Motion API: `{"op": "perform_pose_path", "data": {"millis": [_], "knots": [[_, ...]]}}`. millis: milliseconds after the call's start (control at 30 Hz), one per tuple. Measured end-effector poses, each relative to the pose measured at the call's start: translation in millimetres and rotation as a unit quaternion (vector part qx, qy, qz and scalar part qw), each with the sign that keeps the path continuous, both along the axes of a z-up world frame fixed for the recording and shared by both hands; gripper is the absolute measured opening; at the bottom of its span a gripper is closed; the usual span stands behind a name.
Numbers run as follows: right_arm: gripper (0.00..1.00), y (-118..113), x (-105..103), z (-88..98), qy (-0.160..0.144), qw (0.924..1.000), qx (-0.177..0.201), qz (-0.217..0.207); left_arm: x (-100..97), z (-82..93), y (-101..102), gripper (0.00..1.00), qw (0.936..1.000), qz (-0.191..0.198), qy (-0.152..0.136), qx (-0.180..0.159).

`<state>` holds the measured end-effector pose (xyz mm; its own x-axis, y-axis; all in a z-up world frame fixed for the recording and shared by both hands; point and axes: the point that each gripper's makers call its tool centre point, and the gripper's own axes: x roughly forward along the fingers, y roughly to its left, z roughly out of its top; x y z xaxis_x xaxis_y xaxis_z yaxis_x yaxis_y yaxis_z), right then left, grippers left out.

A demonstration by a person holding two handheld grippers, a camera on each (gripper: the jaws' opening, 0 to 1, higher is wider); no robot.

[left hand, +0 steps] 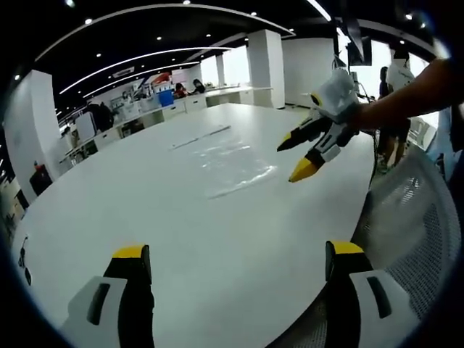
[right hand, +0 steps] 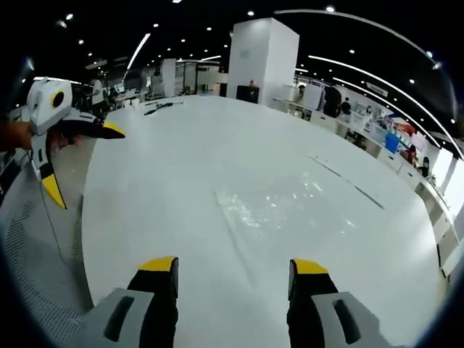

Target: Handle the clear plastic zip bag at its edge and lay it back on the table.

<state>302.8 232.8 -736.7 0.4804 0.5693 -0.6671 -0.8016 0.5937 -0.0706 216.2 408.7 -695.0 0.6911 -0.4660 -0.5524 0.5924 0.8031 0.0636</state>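
Zip bag (right hand: pixel 279 206) flat on table (right hand: pixel 145 217), just ahead of right claw (right hand: pixel 233 267); both claws agape, empty.

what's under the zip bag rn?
Just the white table. The clear zip bag lies flat on it, and the tabletop shows through the plastic with nothing visible beneath. Glare on the wrinkles blurs some patches. Both claws are open and off the bag.

The clear zip bag (left hand: pixel 233 165) was hard to trace against the white worktop (left hand: pixel 181 239); its far edge perhaps faded into glare. The mesh chair (left hand: pixel 415 217) ran off the picture's side. Distant people at the desks (right hand: pixel 391 130) were too small to tell.
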Motion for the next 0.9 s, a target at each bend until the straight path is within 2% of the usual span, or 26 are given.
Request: {"op": "perform_pose_path", "data": {"millis": [133,400,467,667,900], "knots": [[0.53,4.2,5.8,-9.8,0.010,0.9999,-0.001,0.007,-1.3,1.4,-1.4,0.99,1.0000,0.002,0.001,0.002],[0.51,11.1,8.5,-17.6,0.035,0.9992,0.014,-0.013,1.2,-1.5,2.5,0.99,0.9999,0.011,0.009,-0.003],[0.50,11.2,7.8,-22.3,0.048,0.9986,0.012,-0.017,1.1,-2.2,2.2,0.99,0.9998,0.012,0.012,-0.006],[0.47,16.5,3.9,-30.6,0.058,0.9983,-0.005,-0.011,1.6,-2.8,2.4,0.99,0.9998,0.014,0.013,-0.008],[0.47,22.6,3.1,-36.6,0.081,0.9965,-0.001,-0.023,2.2,0.0,4.8,0.99,0.9998,0.016,0.012,-0.007]]}}
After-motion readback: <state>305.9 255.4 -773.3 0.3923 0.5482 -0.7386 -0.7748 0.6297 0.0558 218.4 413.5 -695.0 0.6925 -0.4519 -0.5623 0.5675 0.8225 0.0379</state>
